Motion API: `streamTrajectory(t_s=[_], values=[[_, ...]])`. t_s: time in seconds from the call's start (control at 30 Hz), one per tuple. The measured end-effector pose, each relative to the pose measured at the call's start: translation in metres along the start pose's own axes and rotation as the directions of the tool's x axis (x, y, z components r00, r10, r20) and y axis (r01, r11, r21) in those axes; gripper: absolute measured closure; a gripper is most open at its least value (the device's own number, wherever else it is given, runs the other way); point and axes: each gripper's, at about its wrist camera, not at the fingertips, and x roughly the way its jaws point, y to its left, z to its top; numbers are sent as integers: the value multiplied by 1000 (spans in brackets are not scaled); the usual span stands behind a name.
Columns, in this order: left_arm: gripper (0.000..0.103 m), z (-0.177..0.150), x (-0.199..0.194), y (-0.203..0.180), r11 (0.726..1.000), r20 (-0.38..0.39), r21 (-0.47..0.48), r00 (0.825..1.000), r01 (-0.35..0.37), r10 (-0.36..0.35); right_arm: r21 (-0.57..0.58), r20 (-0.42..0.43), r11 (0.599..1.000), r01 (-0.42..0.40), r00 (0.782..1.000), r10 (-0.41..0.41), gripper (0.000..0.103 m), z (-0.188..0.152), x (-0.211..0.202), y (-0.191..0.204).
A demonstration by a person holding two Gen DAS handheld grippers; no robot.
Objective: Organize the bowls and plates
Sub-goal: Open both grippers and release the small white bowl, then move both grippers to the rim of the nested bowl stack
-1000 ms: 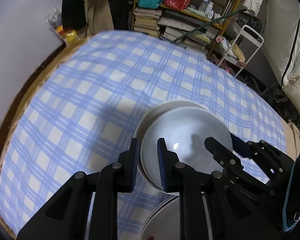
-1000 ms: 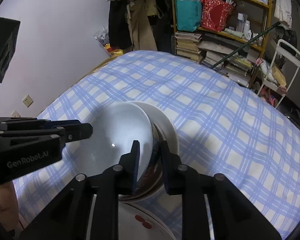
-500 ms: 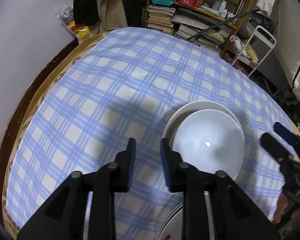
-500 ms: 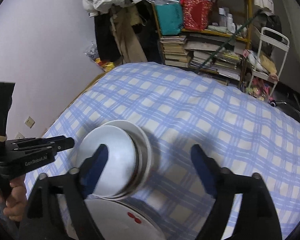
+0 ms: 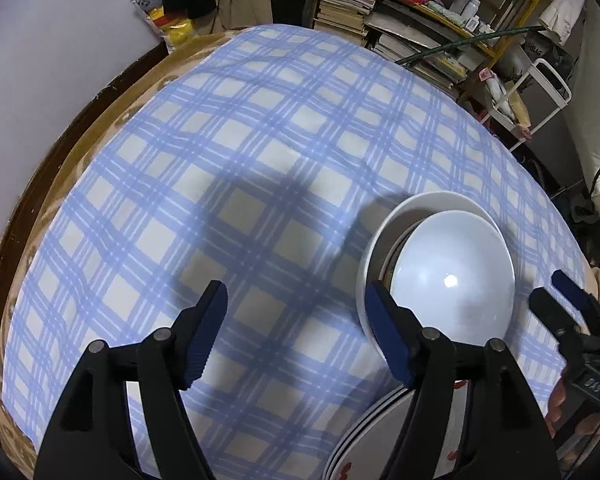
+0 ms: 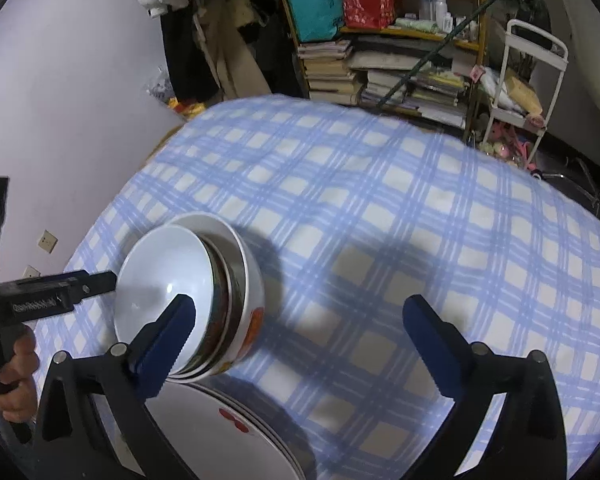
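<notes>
Bowl stack (image 6: pixel 188 296) nested, sitting on checked cloth (image 5: pixel 260 140) just behind plates (image 6: pixel 220 432). My left tongs (image 5: pixel 296 332) and right tongs (image 6: pixel 300 340) both spread wide, holding nothing. Stacking looks done; next probably just straighten tilted top bowl (image 5: pixel 452 276).

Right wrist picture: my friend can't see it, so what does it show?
A stack of bowls sits on a blue checked tablecloth, with plates in front. The right gripper is open and empty; the left gripper reaches in beside the bowls.
</notes>
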Motion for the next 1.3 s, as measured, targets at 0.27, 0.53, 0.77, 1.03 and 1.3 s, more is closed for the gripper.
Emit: streamTrajectory(t_s=[0.27,0.53,0.77,1.03,1.3], values=[[32,2,3,2,999,-13,3,999,37,-37,70,-18,997,14,1000,-12,0,-4,9,2],[32,1,13,1,1000,-36,0,999,29,-29,162,-73,986,-31,996,43,0,-9,19,-11],[32,-1,14,-5,999,-39,48,999,13,-11,158,-54,987,-36,998,45,0,-8,16,-11],[32,-2,16,-7,999,-43,53,999,0,2,165,-40,986,-27,999,34,3,-6,12,-18],[32,-2,16,-7,998,-39,55,999,-2,4,162,-59,986,-29,997,39,4,-9,17,-21]])
